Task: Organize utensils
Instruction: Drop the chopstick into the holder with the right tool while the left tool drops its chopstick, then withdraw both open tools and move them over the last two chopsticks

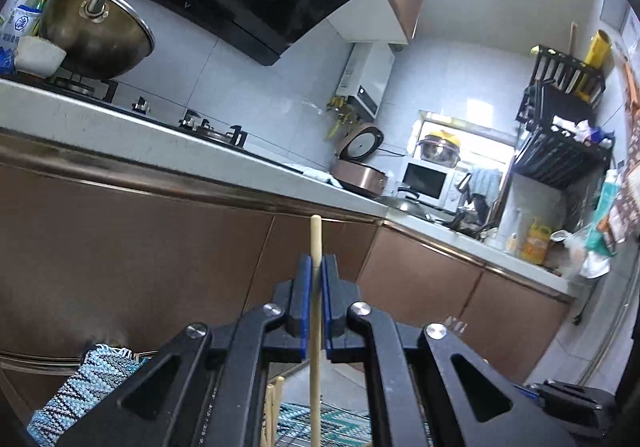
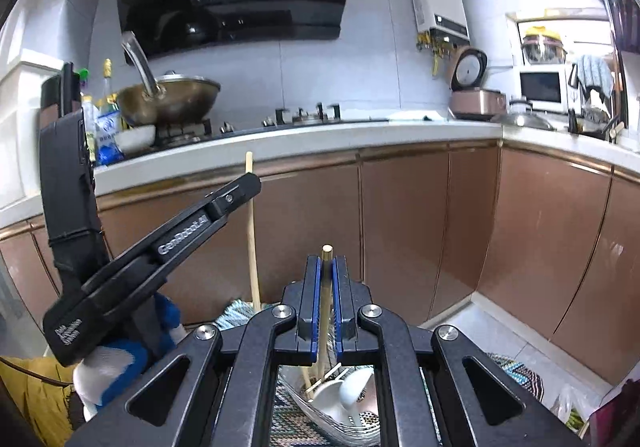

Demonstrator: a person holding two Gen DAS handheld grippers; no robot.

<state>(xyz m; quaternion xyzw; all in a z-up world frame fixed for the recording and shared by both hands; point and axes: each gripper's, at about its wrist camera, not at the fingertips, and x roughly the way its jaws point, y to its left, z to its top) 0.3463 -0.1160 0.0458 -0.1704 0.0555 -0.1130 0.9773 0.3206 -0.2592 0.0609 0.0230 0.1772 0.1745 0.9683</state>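
Observation:
My left gripper is shut on a pale wooden chopstick that stands upright between its blue pads, its tip above the fingers. The same gripper and chopstick show at the left of the right wrist view. My right gripper is shut on a second chopstick, also upright. Below it a clear glass bowl holds white spoons and more chopsticks. More chopsticks show under the left gripper.
A patterned blue mat lies under the bowl. Brown cabinet doors and a white countertop stand ahead, with a wok on the stove, a rice cooker and a microwave.

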